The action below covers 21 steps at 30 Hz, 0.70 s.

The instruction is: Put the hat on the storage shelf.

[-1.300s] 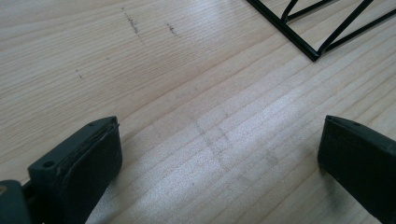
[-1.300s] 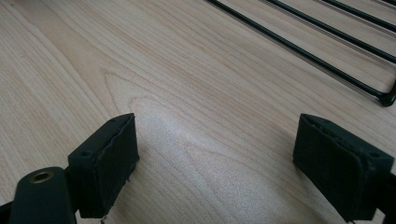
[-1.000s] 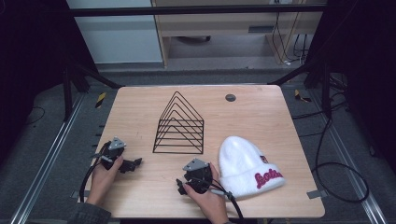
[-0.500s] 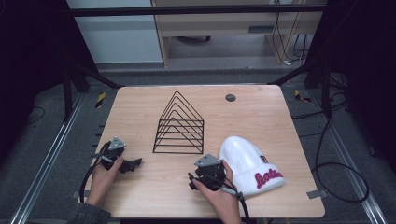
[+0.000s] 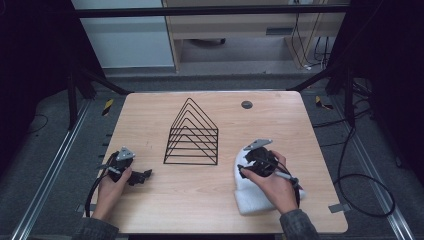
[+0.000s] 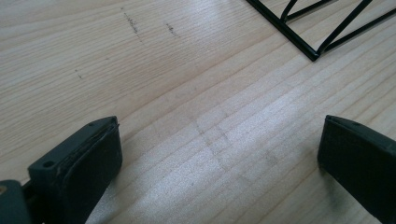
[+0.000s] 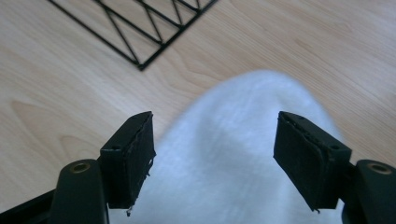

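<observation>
Since the earlier frames, the right claw (image 5: pixel 248 162) has been carried from the bare wood near the front edge of the worktop (image 5: pixel 150 107) across to the white hat (image 7: pixel 243 154), and its jaws have just been closing. In the right gripper view the jaws are seen apart, straddling the rounded crown of the hat; the pads are not pressed into the fabric, so nothing is clamped yet. The hat lies flat near the front right corner of the worktop, its crown pointed toward the black wire rack (image 5: pixel 192 135), which stands upright at the middle, near the hat but apart from it.

The step in hand is judged to be the approach for a grasp on the hat. For the next move, the right claw would have to be lowered until the soft fabric sits between the pads, then closed fully before any lift is attempted.

The left claw (image 5: pixel 142 176) is held low near the front left corner, its jaws wide apart over bare wood.
</observation>
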Motion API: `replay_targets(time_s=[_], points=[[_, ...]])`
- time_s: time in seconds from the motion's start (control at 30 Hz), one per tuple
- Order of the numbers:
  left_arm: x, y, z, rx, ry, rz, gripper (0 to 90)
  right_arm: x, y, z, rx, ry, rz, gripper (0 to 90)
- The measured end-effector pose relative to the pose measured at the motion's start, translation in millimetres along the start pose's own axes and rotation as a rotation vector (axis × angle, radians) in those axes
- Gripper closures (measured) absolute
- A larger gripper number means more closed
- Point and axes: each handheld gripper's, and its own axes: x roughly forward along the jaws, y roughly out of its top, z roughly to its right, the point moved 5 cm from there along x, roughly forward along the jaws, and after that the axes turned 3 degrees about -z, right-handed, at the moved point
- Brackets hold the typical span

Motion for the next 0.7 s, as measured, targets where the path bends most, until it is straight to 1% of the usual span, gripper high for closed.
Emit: replay_targets(time_s=[0.03, 0.07, 0.13, 0.17, 0.2, 0.23, 0.27, 0.3, 0.33, 0.4, 0.43, 0.47, 0.5, 0.53, 0.6, 0.63, 0.67, 0.7], points=[[0.0, 0.0, 0.0, 0.000, 0.001, 0.001, 0.0, 0.0, 0.0, 0.0, 0.000, 0.000, 0.000, 31.4], [0.0, 0.0, 0.0, 0.000, 0.000, 0.000, 0.0, 2.1, 4.9, 12.2, 0.003, -0.003, -0.028, 34.1], [0.0, 0.0, 0.0, 0.000, 0.000, 0.000, 0.0, 4.3, 10.3, 21.1, 0.001, -0.009, -0.032, 38.0], [0.0, 0.0, 0.0, 0.000, 0.000, 0.000, 0.0, 4.3, 10.3, 21.1, 0.001, -0.009, -0.032, 38.0], [0.0, 0.0, 0.0, 0.000, -0.001, 0.000, 0.0, 5.6, 12.2, 24.5, 0.002, -0.008, -0.038, 39.5], [0.0, 0.0, 0.0, 0.000, 0.001, 0.001, 0.0, 11.0, 17.1, 34.5, 0.014, -0.005, -0.053, 41.6], [0.0, 0.0, 0.0, 0.000, 0.000, 0.000, 0.0, 13.6, 18.9, 37.8, 0.011, -0.003, -0.063, 43.8], [0.0, 0.0, 0.0, 0.000, 0.000, 0.000, 0.0, 13.6, 18.9, 37.8, 0.011, -0.003, -0.063, 43.8], [0.0, 0.0, 0.0, 0.000, 0.001, 0.001, 0.0, 19.3, 22.5, 44.9, 0.003, -0.006, -0.080, 44.9], [0.0, 0.0, 0.0, 0.000, 0.000, 0.001, 0.0, 20.6, 23.6, 46.3, 0.010, -0.002, -0.088, 44.8], [0.0, 0.0, 0.0, 0.000, 0.001, 0.001, 0.0, 24.9, 25.6, 47.7, 0.027, 0.026, -0.096, 44.1], [0.0, 0.0, 0.0, 0.000, 0.000, 0.000, 0.0, 27.7, 25.7, 46.8, 0.026, 0.042, -0.107, 43.1], [0.0, 0.0, 0.0, 0.000, 0.000, 0.000, 0.0, 27.7, 25.7, 46.8, 0.026, 0.042, -0.107, 43.1], [0.0, 0.0, 0.0, 0.000, 0.000, 0.000, 0.0, 33.1, 25.8, 44.8, 0.021, 0.042, -0.124, 39.0], [0.0, 0.0, 0.0, 0.000, 0.000, 0.000, 0.0, 39.1, 25.6, 41.8, 0.025, 0.060, -0.132, 35.1], [0.0, 0.0, 0.0, 0.000, 0.000, 0.000, 0.0, 39.1, 25.6, 41.8, 0.025, 0.060, -0.132, 35.1], [0.0, 0.0, 0.0, 0.000, 0.000, 0.000, 0.0, 42.4, 25.5, 40.8, 0.033, 0.065, -0.138, 33.1], [0.0, 0.0, 0.0, 0.000, 0.000, 0.000, 0.0, 45.4, 25.6, 40.6, 0.030, 0.054, -0.149, 31.4]])
